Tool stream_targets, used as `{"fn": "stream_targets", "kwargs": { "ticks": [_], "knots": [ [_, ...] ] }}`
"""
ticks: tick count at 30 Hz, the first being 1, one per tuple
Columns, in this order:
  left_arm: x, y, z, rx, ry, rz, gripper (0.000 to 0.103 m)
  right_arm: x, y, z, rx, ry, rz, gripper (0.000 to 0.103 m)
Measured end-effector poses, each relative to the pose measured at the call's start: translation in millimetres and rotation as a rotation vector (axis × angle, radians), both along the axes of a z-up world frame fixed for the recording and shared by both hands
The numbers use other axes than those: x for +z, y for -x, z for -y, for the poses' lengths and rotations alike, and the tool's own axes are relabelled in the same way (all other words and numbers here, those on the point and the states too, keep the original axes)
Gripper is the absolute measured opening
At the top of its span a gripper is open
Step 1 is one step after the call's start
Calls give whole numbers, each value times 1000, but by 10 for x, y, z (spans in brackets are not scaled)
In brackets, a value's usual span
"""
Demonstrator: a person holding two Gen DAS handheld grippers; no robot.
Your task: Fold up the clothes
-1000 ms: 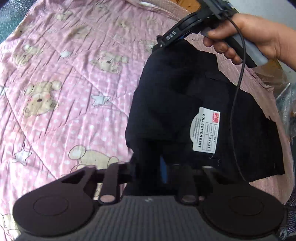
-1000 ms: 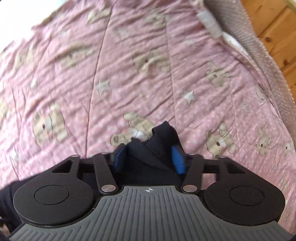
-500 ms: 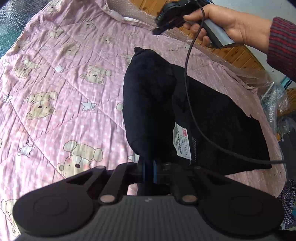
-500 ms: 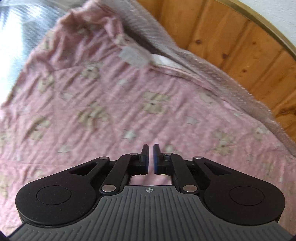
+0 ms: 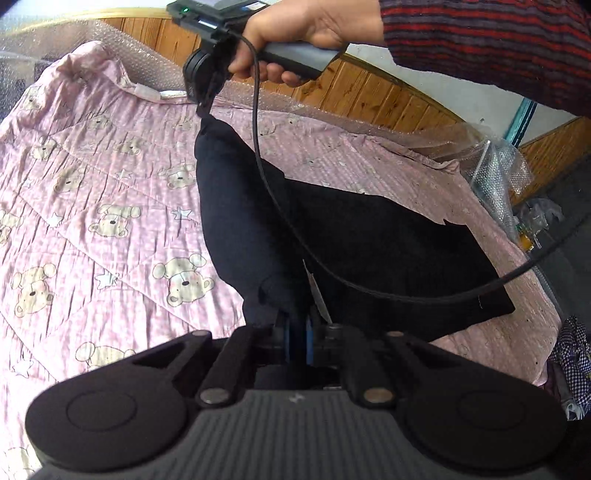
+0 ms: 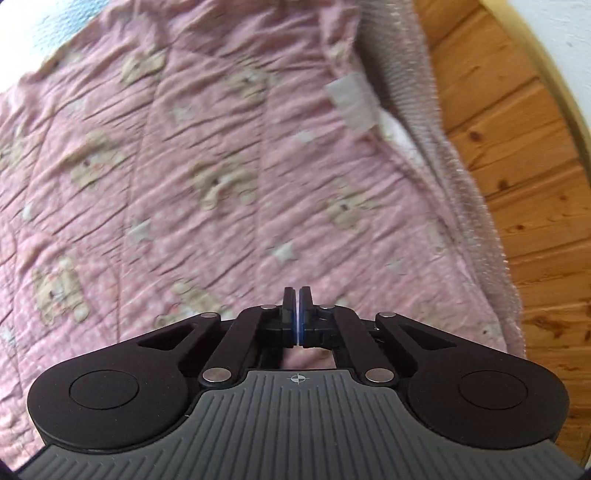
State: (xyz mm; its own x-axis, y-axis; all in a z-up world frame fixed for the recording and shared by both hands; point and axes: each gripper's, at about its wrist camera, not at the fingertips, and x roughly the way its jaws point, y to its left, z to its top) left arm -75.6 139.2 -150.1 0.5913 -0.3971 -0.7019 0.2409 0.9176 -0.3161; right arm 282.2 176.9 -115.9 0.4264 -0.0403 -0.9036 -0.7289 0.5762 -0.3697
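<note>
A black garment [image 5: 369, 240] lies on the pink teddy-bear blanket [image 5: 92, 184], its left edge raised into a ridge. My left gripper [image 5: 297, 332] is shut on the near end of that ridge, beside a white label [image 5: 317, 295] seen edge-on. At the far end the cloth rises to a point at the tips of my right gripper [image 5: 201, 107], held by a hand [image 5: 314, 26]. In the right wrist view the right gripper [image 6: 296, 295] is shut over the blanket [image 6: 184, 166], and no cloth shows there.
A black cable [image 5: 266, 184] hangs from the right gripper across the garment. A wooden headboard [image 5: 388, 99] wrapped in bubble wrap [image 5: 147, 66] borders the far side. Clear plastic packaging [image 5: 495, 170] and a checked cloth [image 5: 576, 350] sit past the bed's right edge.
My right gripper went from open around the cloth to shut and rose, drawing the far corner up. The left gripper stayed shut on the near end, and the label turned edge-on.
</note>
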Motion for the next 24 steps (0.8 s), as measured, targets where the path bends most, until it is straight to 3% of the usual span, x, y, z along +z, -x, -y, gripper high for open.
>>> {"fn": "stream_targets", "kwargs": {
  "ticks": [2, 4, 5, 6, 7, 8, 9, 10, 12, 13, 14, 15, 23, 24],
  "knots": [
    [-39, -2, -14, 12, -12, -12, 7, -33, -148, 127, -56, -7, 42, 0],
    [-47, 0, -55, 20, -14, -15, 7, 6, -238, 232, -130, -76, 43, 2],
    [-45, -2, -74, 22, -9, -15, 7, 81, -239, 261, -160, -140, 32, 8],
    [-39, -7, -74, 18, -2, -13, 7, 154, -223, 270, -179, -201, 3, 20],
    [-30, -11, -58, 11, 0, -9, 7, 186, -189, 238, -177, -242, -47, 43],
    [-20, -15, -34, 2, -1, -4, 7, 186, -124, 169, -152, -254, -80, 58],
    [-9, -19, 7, -12, -6, 4, 7, 175, -62, 104, -126, -259, -112, 83],
    [4, -20, 53, -27, -14, 13, 7, 45, -23, 74, -93, -204, -138, 91],
    [32, -12, 125, -59, -20, 32, 7, -213, 54, 14, -29, -93, -188, 90],
    [42, -2, 148, -70, -20, 38, 7, -343, 93, -16, 3, -38, -213, 74],
    [50, 14, 165, -77, -25, 45, 7, -472, 132, -45, 35, 18, -238, 55],
    [57, 29, 173, -77, -35, 52, 7, -582, 167, -67, 61, 64, -259, 5],
    [135, 92, 74, -34, -20, 79, 7, 12, 68, 460, -206, -265, -51, 1],
    [139, 84, 94, -37, -21, 80, 7, -16, 27, 548, -243, -293, -45, 0]
  ]
}}
